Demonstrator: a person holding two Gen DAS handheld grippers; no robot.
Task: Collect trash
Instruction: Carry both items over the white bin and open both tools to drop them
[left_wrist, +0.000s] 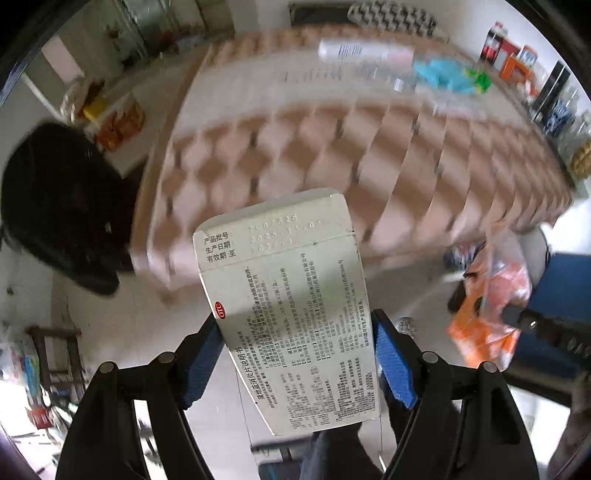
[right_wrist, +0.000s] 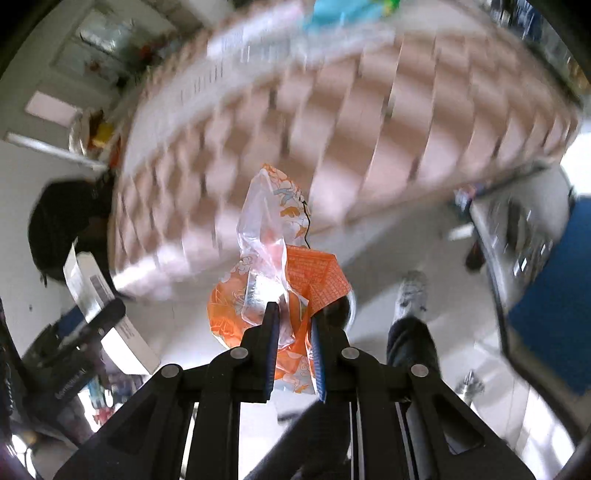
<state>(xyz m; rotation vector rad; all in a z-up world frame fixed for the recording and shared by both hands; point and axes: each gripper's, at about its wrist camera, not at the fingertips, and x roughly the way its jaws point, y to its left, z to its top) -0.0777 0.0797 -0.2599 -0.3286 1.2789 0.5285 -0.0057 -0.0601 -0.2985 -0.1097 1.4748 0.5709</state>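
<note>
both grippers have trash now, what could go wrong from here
1. The right gripper pinches only the lower end of the crinkly orange wrapper; the loose plastic above could slip out.
2. The left gripper holds the white box by its lower part, with most of it sticking out, so it may twist or drop.
3. Both views are blurred, so either item could clip the table.

White box (left_wrist: 291, 295) (black print), orange-and-clear wrapper (right_wrist: 273, 266), pink-and-tan checked tablecloth (left_wrist: 369, 155).
</note>
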